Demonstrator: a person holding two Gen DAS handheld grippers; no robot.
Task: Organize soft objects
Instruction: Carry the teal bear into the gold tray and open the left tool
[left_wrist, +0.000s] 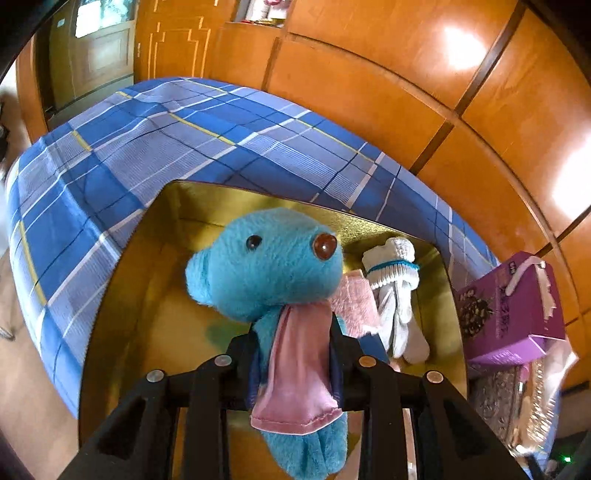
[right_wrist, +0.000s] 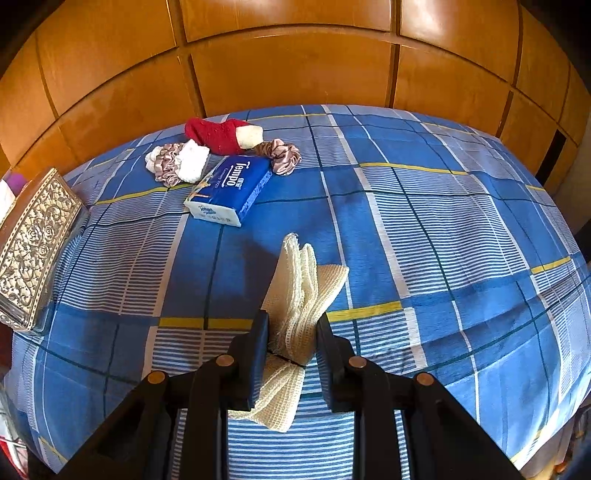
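Left tongs (left_wrist: 295, 343) clamped on blue plush bear (left_wrist: 266, 258) with pink scarf (left_wrist: 299, 365), held above gold box (left_wrist: 147, 295). White socks (left_wrist: 397, 295) and pink fluffy item (left_wrist: 356, 302) lie inside box. Purple carton (left_wrist: 513, 306) just beside box.

Right tongs (right_wrist: 291, 328) pinch cream mesh cloth (right_wrist: 303, 280) above plaid bed (right_wrist: 443, 221). Farther off: red sock (right_wrist: 218, 134), Tempo tissue pack (right_wrist: 231, 190), two satin scrunchies (right_wrist: 282, 155) near headboard; silver patterned box (right_wrist: 33, 240) at left edge.
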